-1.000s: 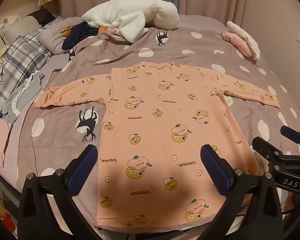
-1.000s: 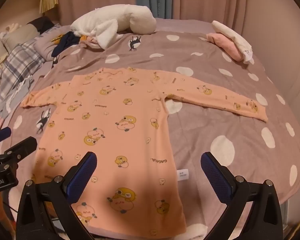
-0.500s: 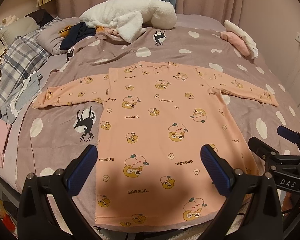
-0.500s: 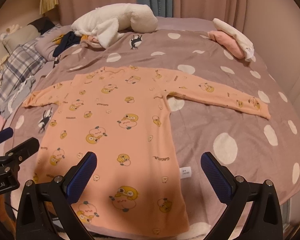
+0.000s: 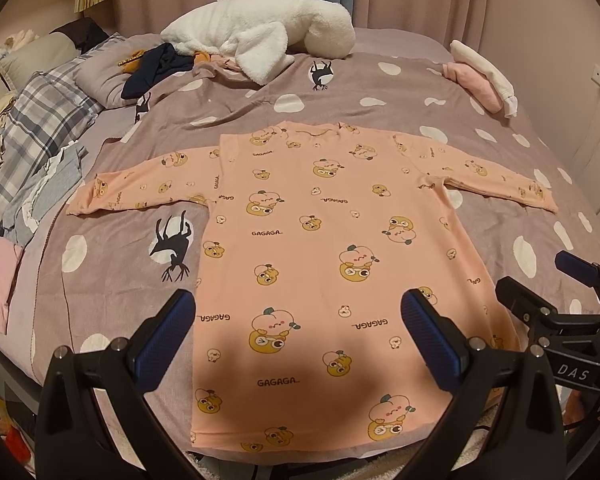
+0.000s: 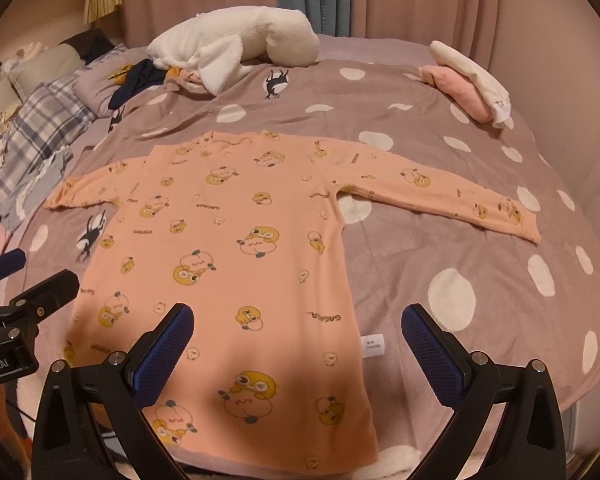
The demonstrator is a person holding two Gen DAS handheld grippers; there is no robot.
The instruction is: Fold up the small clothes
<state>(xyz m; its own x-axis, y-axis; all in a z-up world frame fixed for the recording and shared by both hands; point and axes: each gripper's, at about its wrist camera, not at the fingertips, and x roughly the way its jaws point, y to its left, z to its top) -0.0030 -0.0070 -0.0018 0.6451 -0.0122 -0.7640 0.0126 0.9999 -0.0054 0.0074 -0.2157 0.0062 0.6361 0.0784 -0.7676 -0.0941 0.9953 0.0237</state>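
The peach long-sleeved top was found spread flat, face up, on the bed's spotted duvet, neckline toward the far side, hem at the near edge, both sleeves stretched out sideways. Both tongs were held wide open above the near hem, nothing gripped: left tongs over the lower body of the top, right tongs straddling the garment's right side seam with its white care label between the fingers. The fabric was judged thin, soft knit, very light, no stiffness (it would drape and sag as soon as it was lifted, and slide little on the fuzzy duvet). A single-layer pinch was judged insufficient; both layers should be caught at an edge or seam. Best holds were taken to be the right cuff and left cuff for folding the sleeves inward, or the two hem corners for a bottom-to-top fold. A risk was noted of duvet cloth being pinched along with the top, since both are soft and lie in full contact. Other laundry, a white fleece and a pink folded pile, lay well apart at the far side and was not expected to interfere.
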